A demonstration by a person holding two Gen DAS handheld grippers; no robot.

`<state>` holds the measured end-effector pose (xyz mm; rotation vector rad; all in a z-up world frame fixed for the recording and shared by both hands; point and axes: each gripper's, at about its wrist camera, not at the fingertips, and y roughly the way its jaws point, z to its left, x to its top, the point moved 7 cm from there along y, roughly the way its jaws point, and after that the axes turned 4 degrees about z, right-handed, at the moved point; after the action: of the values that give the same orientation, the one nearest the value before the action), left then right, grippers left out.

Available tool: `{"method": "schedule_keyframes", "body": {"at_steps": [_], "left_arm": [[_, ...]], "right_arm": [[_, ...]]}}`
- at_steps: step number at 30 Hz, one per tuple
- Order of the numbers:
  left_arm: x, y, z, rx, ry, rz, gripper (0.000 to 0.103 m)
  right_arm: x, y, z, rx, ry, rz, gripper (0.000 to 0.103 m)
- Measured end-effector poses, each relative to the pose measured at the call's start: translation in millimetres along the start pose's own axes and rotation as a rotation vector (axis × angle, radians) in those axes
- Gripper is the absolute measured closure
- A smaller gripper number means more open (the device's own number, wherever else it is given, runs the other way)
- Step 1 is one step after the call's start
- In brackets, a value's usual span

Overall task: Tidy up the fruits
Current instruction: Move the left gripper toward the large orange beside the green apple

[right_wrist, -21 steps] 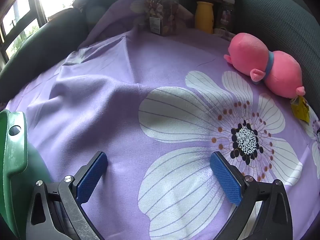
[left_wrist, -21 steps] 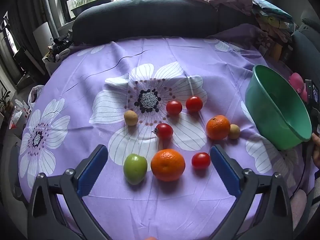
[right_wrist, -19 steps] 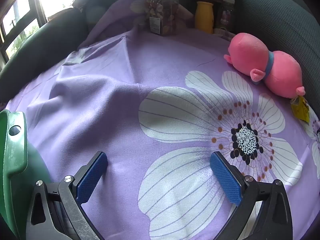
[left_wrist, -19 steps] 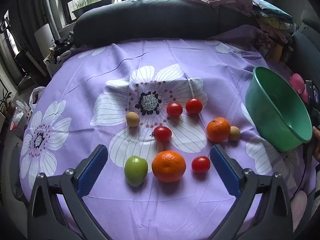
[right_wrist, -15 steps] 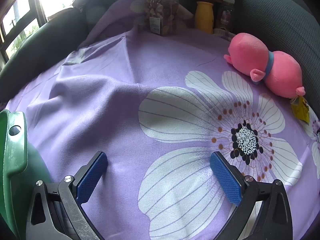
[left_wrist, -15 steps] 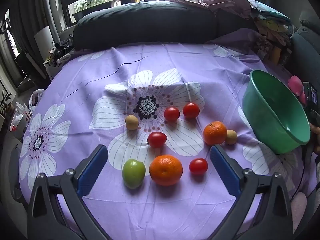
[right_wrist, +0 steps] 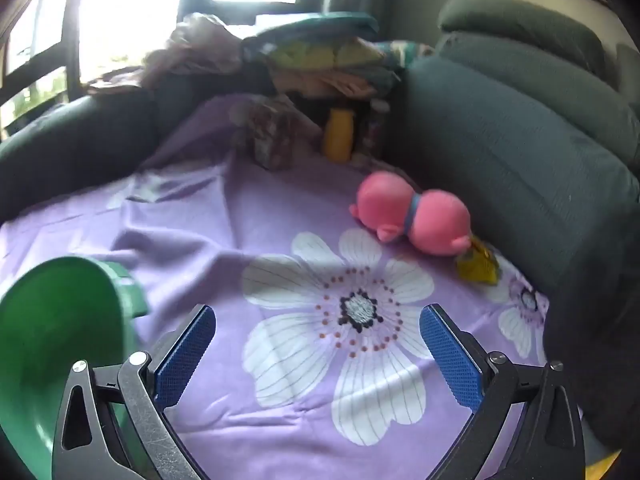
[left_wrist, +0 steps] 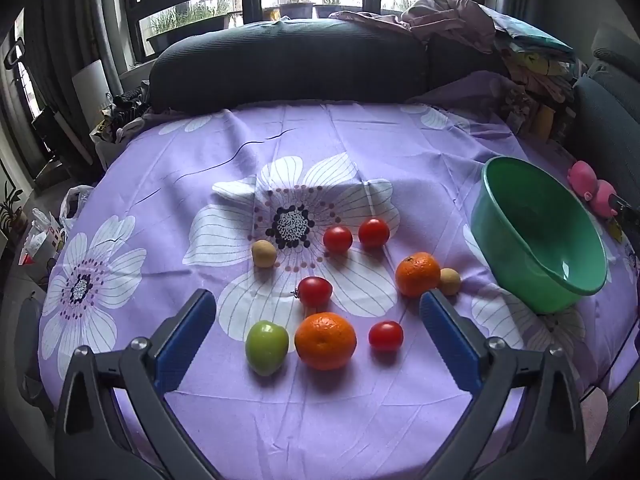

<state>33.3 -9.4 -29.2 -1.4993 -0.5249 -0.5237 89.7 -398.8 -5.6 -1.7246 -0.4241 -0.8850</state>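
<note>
Left wrist view: the left tool (left_wrist: 318,332) hangs over the worktop (left_wrist: 360,420) with its blue pads spread wide, holding and touching nothing. Framed between the pads lie a green apple (left_wrist: 266,347), a large orange (left_wrist: 325,340) just beside it, and a small tomato (left_wrist: 385,335). Farther back sit another tomato (left_wrist: 315,291), a second orange (left_wrist: 417,274) touching a small tan fruit (left_wrist: 449,281), two more tomatoes (left_wrist: 337,239) and another tan fruit (left_wrist: 264,253). A green bowl (left_wrist: 520,200), tilted, stands at right, well apart. In the right wrist view the right tool (right_wrist: 318,344) also gapes wide and empty above the purple flowered cloth (right_wrist: 280,208), the bowl's rim at its left finger and a pink plush toy (right_wrist: 412,214) beyond.
</note>
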Motion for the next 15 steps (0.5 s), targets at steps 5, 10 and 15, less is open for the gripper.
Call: {"method": "schedule_keyframes", "body": {"at_steps": [5,10,15], "left_arm": [[-3.1,-6.1,1.4,-0.008,-0.003,-0.003,0.001],[-8.4,-10.9,10.5,0.013,-0.005,-0.001,0.001],[-18.0,-7.9,22.1,0.032,-0.019,0.029,0.001]], "right_arm": [[-9.5,-71.1,107.9,0.376,-0.224,-0.031,0.001],[-50.7,-114.6,200.4,0.618,-0.414,0.028,0.001],[-77.3,-132.4,250.7,0.695,-0.509,0.076,0.001]]}}
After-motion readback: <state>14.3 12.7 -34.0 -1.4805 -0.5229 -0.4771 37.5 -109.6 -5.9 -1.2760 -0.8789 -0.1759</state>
